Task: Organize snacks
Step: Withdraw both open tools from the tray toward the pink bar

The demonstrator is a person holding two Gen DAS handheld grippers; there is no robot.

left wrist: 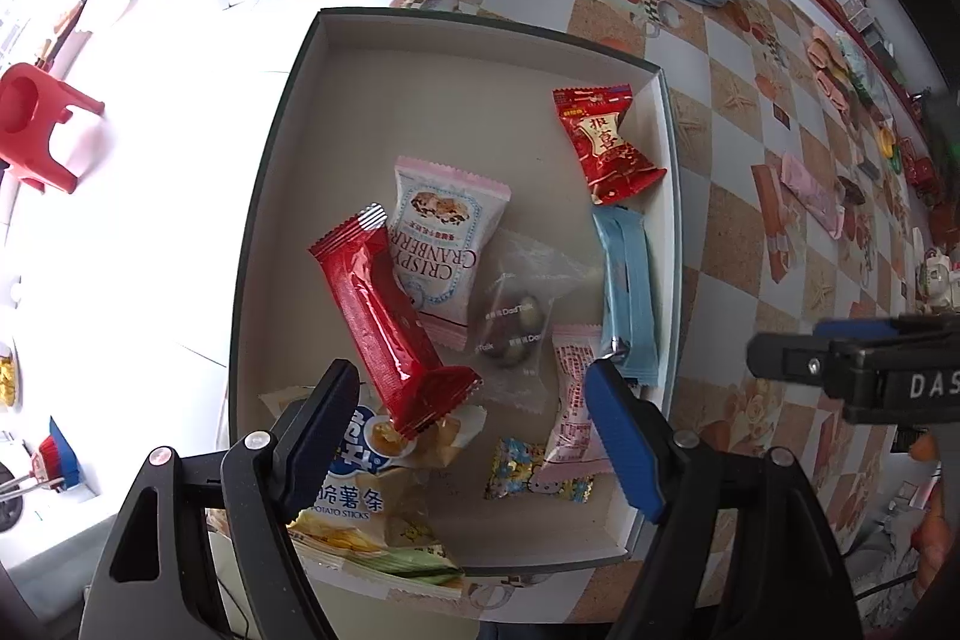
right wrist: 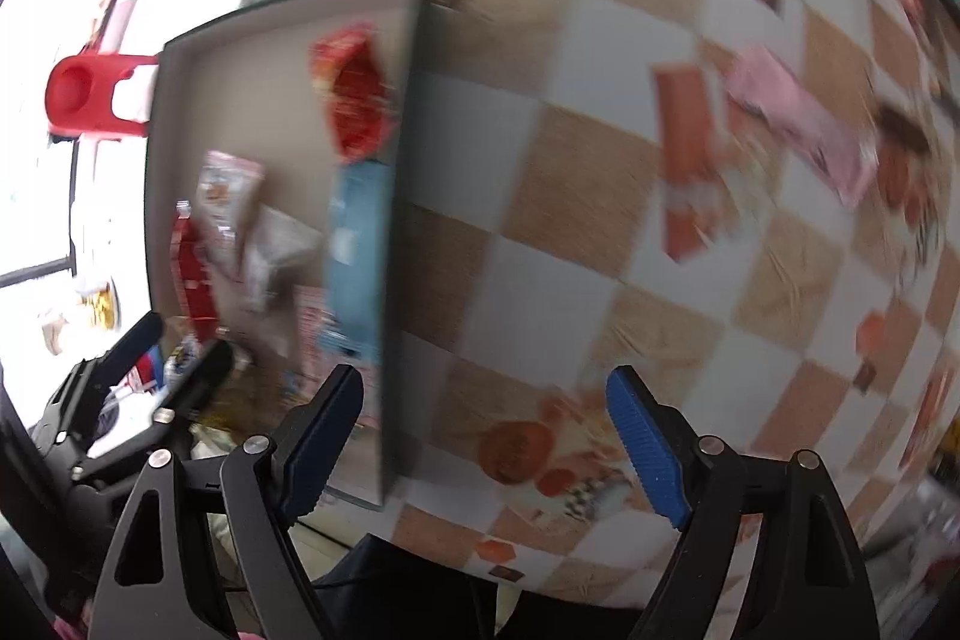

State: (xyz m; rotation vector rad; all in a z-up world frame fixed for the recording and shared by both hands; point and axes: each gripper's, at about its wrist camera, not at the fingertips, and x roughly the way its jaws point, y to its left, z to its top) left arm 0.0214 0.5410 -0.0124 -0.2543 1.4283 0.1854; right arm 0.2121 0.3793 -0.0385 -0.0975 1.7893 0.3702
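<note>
Directly beneath spread left tool: red wafer pack.

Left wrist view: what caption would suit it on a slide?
Open left gripper hovers over a box of snacks, the long red packet between its fingers.

**Both hand-held grippers stand open, pointing down**

The left black hand-held gripper, with its blue ribbed pads, points steeply downward, its jaws spread apart and gripping nothing. The right black hand-held gripper, of the same build, also tilts steeply down, jaws wide apart and empty; its view is blurred by motion.
</note>
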